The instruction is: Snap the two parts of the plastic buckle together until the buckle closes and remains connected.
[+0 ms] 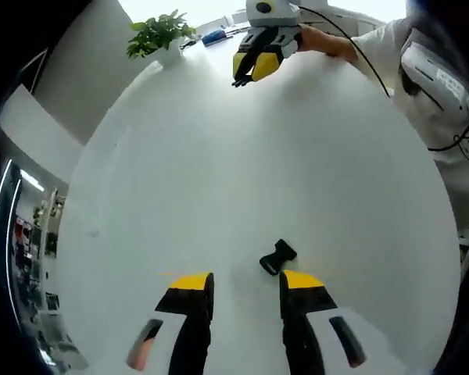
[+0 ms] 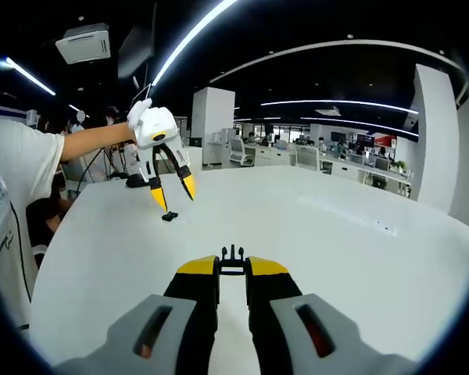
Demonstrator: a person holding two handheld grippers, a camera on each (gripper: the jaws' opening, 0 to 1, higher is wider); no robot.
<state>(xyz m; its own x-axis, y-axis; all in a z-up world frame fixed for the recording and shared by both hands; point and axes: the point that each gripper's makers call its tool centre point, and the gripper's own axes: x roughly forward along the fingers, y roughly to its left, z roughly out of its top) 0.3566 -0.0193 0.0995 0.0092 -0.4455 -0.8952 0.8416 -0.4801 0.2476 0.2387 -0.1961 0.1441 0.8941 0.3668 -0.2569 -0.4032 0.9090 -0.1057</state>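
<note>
Buckle parts number two, and they are well apart. One black buckle half [image 1: 277, 257] lies loose on the white surface [image 1: 242, 156], just ahead of the left gripper [image 1: 246, 283], whose fingers [image 1: 192, 283] stand spread with nothing between them; the right gripper view shows this gripper hovering point-down over that same piece. The pronged buckle half [image 2: 232, 258] sits pinched between the tips of the right gripper [image 2: 232, 268], its fingers [image 2: 198, 267] clenched on it with the prongs pointing forward, and the left gripper view shows this gripper far off toward the opposite edge of the surface. The step in hand appears to be picking up the loose half: one part is secured, the other is not yet grasped. The next move likely calls for the left fingers to straddle the piece and close on its body, leaving its mating end free, before the two halves are brought together end to end and pressed. A potted plant [image 1: 159, 33] stands at the far edge.
</note>
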